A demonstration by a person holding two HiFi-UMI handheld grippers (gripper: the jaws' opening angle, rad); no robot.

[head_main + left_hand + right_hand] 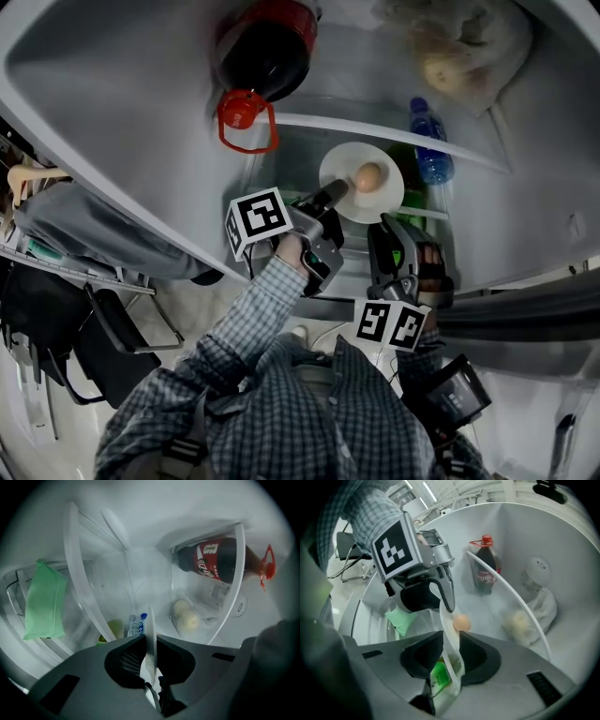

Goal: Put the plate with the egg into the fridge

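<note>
A white plate (386, 195) with a brown egg (368, 175) on it sits level inside the open fridge, over the lower shelf. My left gripper (335, 193) is shut on the plate's left rim; in the left gripper view the plate (151, 620) stands edge-on, pinched between the jaws of the left gripper (150, 638). My right gripper (390, 225) is at the plate's near edge. In the right gripper view the right gripper (450, 641) stands open, the plate rim (448, 629) between its jaws with a gap on each side, and the egg (461, 622) lies just beyond them.
A cola bottle (265, 47) with a red cap lies on the upper glass shelf (375, 129), beside a plastic bag of round food (455, 52). A blue-capped water bottle (429, 150) and a green bottle (439, 677) stand under the plate. A green packet (44, 599) sits at the left.
</note>
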